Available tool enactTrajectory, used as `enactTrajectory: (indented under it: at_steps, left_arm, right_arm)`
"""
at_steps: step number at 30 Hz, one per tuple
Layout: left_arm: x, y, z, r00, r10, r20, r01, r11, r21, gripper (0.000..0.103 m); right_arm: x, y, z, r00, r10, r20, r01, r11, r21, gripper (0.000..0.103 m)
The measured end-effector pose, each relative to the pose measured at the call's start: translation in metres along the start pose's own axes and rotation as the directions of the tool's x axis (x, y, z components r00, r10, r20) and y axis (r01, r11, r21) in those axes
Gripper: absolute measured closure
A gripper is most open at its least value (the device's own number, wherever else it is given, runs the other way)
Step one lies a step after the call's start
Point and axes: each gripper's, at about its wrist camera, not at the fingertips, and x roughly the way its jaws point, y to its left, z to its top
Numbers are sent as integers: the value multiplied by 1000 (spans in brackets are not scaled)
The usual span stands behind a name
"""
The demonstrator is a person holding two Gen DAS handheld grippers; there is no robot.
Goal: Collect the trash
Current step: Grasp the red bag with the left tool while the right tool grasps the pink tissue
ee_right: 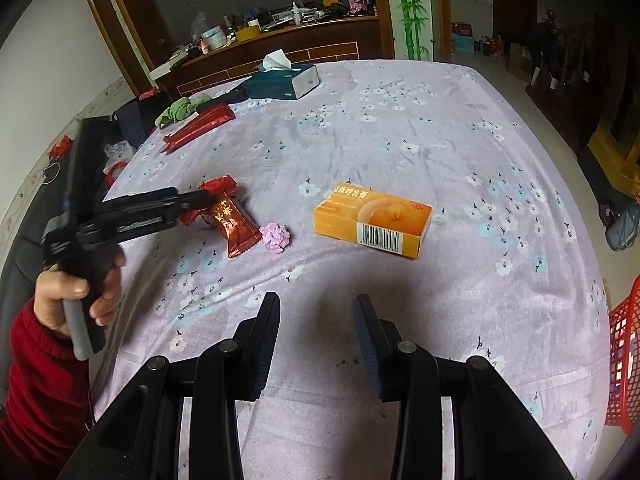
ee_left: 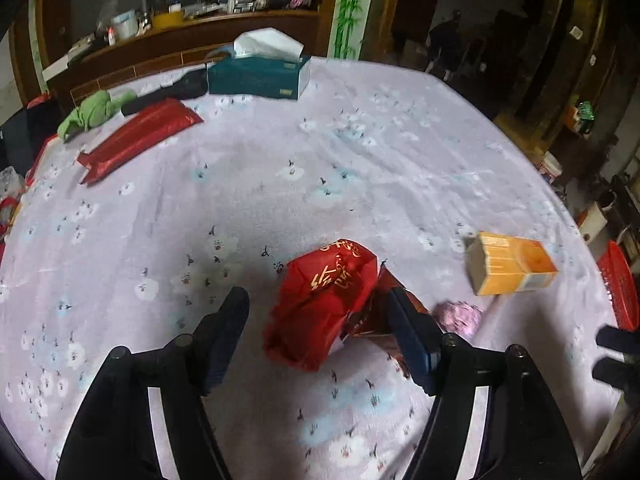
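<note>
A red wrapper with gold writing (ee_left: pixel 326 300) lies crumpled on the lilac flowered cloth, between the fingers of my open left gripper (ee_left: pixel 316 320); its right finger touches the wrapper's edge. In the right wrist view the same wrapper (ee_right: pixel 228 216) lies under the left gripper's fingertips (ee_right: pixel 200 198). A pink paper ball (ee_left: pixel 460 316) (ee_right: pixel 275 237) sits just right of it. An orange carton (ee_left: pixel 510 262) (ee_right: pixel 374 218) lies further right. My right gripper (ee_right: pixel 316 340) is open and empty, hovering near the table's front edge, short of the carton.
A red mesh basket (ee_right: pixel 624 364) stands off the table's right edge, also in the left wrist view (ee_left: pixel 620 288). At the far side lie a teal tissue box (ee_right: pixel 286 78), a long red packet (ee_right: pixel 198 126), a green cloth (ee_right: pixel 180 110). A cluttered wooden counter (ee_right: pixel 280 36) stands behind.
</note>
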Motion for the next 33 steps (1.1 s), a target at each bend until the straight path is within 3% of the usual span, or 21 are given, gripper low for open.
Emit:
enactTrajectory:
  at_steps: [5,7,8,12,18,19,21,25,29,33]
  left_arm:
    - [24,18,5,998,-45,-52,38,990,-133,34]
    - [24,23,1,997,-43,-57,34,986,-161,44]
    - [24,25,-1,997,-41,-64,30,986,-165,55]
    - [10,35,-16,998,-16,-54,5,979,-202,64]
    - [-30,36,-37,1000,19,9,-16,968,-250,64]
    - [-38,35,-39,999,18,29,-10,967,-256,64]
    - [-51,32,-43,998,25,57,-9,965,-261,64]
    - [-70,20,-52,996,21,86,0,969,-246,64]
    - [-84,8,-63,994,18,110,6,976,-218,64]
    - [-92,0,-68,992,3,124,21,980,-198,64]
  right_arm:
    - [5,2,-2,1000,-3,-13,3,1000,-3,62]
    - [5,2,-3,1000,-6,-16,6,1000,-3,62]
    - [5,2,-3,1000,-5,-18,5,1000,-2,62]
    - [7,3,1,1000,-3,-18,2,1000,-11,62]
    - [30,16,19,998,62,-35,-63,997,-42,63]
    - [37,18,23,997,73,-41,-75,996,-48,70]
    - [51,21,31,995,85,-51,-88,995,-48,72]
    - [75,20,46,995,83,-55,-85,996,-29,73]
    - [95,20,58,987,133,-89,-132,991,6,75]
    - [111,24,62,990,92,-110,-92,996,0,75]
